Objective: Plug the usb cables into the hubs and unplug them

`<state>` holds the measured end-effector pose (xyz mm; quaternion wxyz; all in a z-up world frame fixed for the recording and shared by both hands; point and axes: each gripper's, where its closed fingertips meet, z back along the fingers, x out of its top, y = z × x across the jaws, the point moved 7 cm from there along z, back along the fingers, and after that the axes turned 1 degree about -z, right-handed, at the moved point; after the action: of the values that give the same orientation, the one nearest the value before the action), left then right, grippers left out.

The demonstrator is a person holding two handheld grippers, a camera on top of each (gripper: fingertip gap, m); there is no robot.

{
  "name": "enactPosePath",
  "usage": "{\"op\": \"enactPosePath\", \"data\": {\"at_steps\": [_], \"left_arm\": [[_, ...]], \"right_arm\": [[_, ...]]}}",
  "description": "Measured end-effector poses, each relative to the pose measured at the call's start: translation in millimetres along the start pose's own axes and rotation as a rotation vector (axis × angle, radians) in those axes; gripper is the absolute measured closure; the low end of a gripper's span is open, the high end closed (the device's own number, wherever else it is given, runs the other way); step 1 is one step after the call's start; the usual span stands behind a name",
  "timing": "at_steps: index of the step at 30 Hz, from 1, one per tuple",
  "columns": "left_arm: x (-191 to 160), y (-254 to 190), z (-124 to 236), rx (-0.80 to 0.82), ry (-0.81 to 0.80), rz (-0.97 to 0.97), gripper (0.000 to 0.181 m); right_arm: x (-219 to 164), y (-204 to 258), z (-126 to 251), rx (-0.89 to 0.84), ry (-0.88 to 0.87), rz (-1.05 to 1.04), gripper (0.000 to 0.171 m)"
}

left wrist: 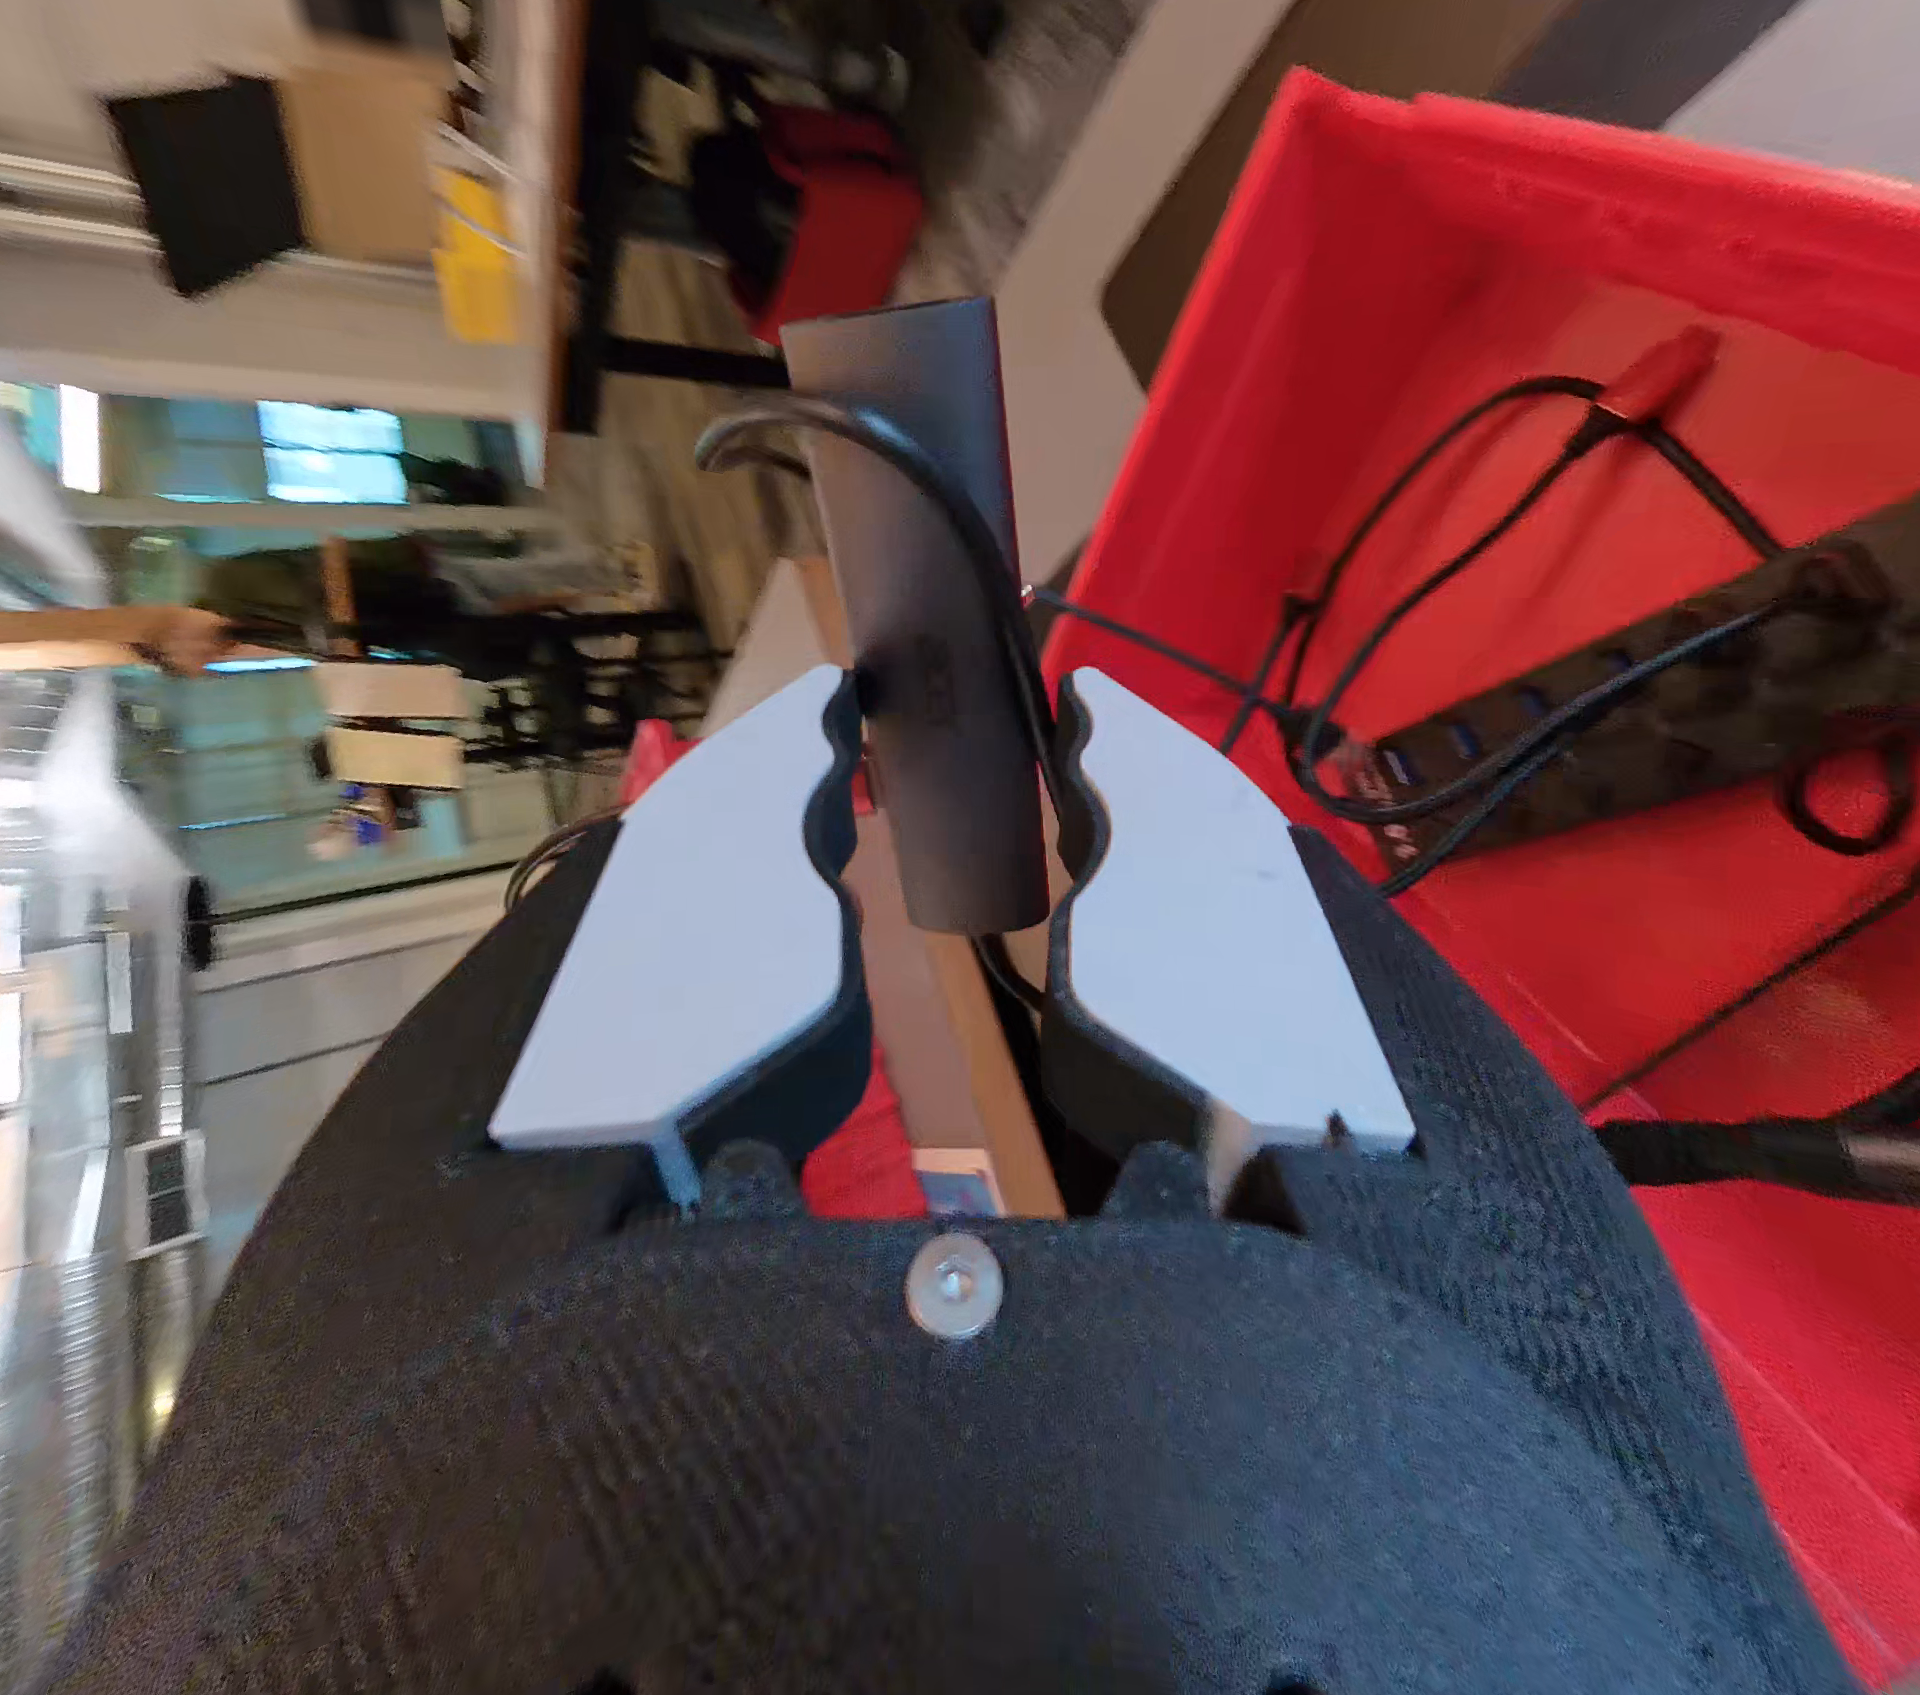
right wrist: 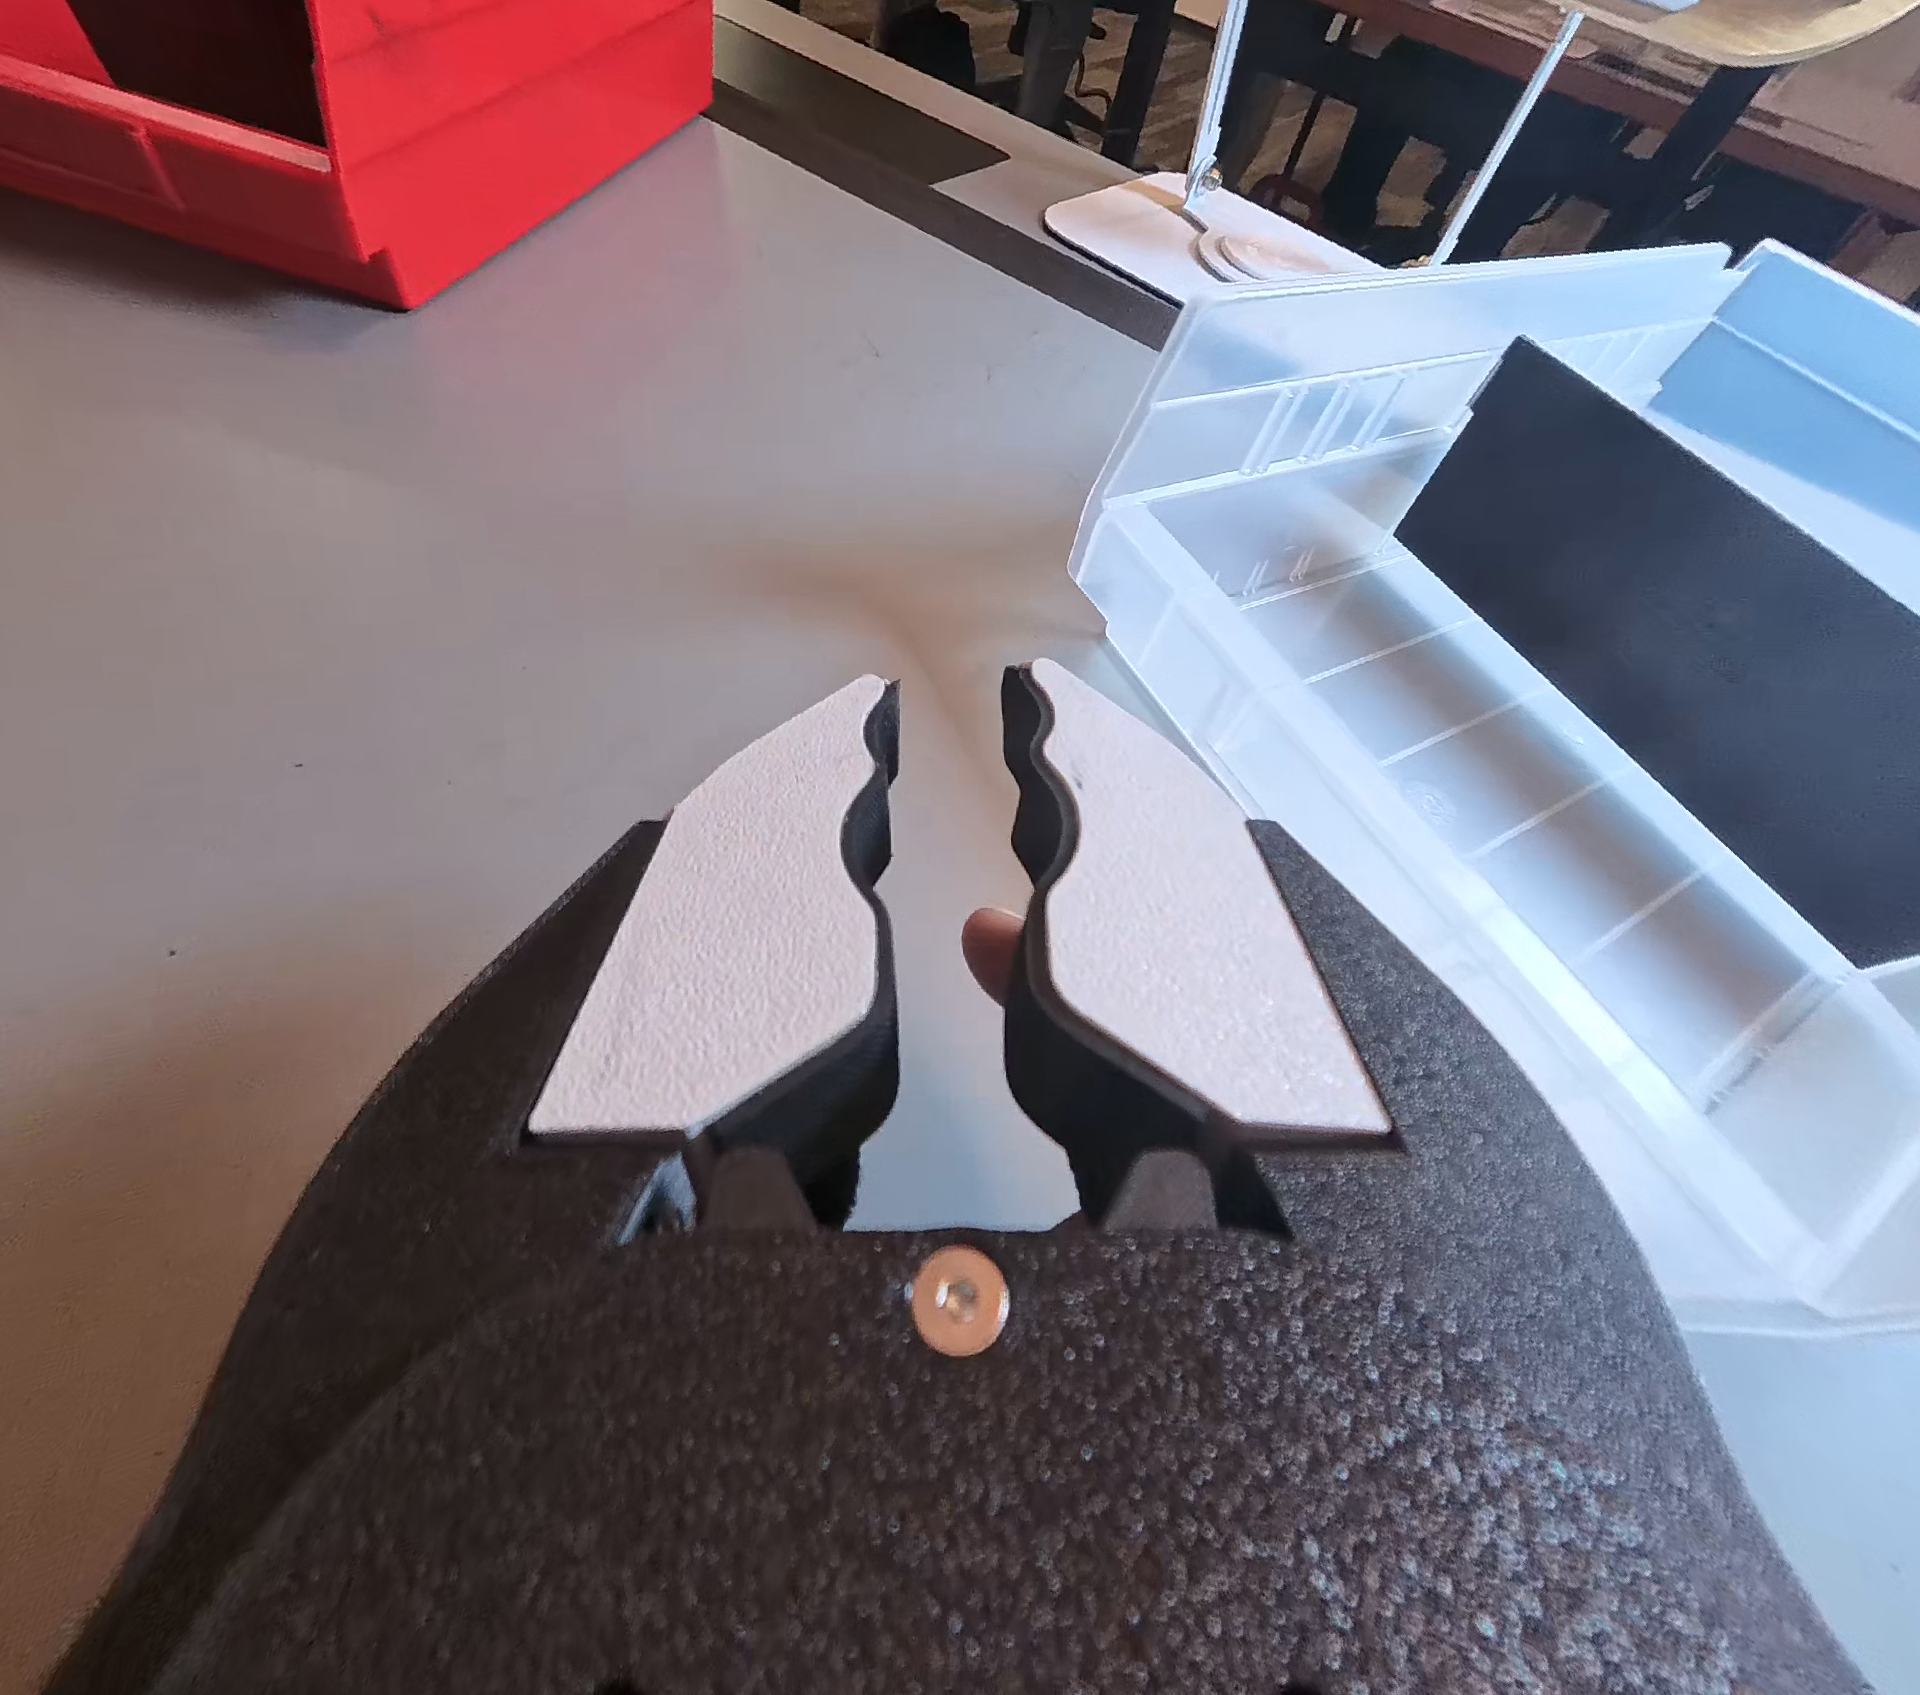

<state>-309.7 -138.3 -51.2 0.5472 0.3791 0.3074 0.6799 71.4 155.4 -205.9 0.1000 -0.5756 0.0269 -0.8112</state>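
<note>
My left gripper (left wrist: 961, 689) is shut on a slim dark grey USB hub (left wrist: 925, 565) and holds it in the air, tilted, above the red bin (left wrist: 1558, 232). The hub's black cable (left wrist: 935, 482) curls over its face and runs down past the right finger. Inside the bin lies a long black multi-port hub (left wrist: 1621, 710) with blue ports, with thin black cables (left wrist: 1455, 502) and a red-tipped plug (left wrist: 1652, 388) around it. My right gripper (right wrist: 951, 689) is open and empty, low over the grey table (right wrist: 416, 606). The red bin also shows in the right wrist view (right wrist: 499, 35) at the far left.
A clear plastic bin (right wrist: 1351, 710) with a black divider panel (right wrist: 1662, 689) sits at the right of the right gripper. A white stand (right wrist: 1174, 232) holding a board stands at the table's far edge. Desks and chairs fill the background. The grippers' ends are close to 50 cm from one another.
</note>
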Motion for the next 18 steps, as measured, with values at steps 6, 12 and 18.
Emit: {"op": "enactPosePath", "data": {"at_steps": [6, 12, 18], "left_arm": [[6, 20, 53, 0.18, -0.17, -0.02, 0.151], [8, 27, 86, 0.217, -0.276, 0.032, 0.151], [3, 30, 94, 0.212, -0.356, 0.113, 0.151]], "right_arm": [[-1, 3, -2, -0.006, 0.007, 0.02, 0.152], [-4, 4, -5, -0.007, 0.019, 0.027, 0.153], [-5, 5, -5, -0.011, 0.018, 0.036, 0.153]]}}
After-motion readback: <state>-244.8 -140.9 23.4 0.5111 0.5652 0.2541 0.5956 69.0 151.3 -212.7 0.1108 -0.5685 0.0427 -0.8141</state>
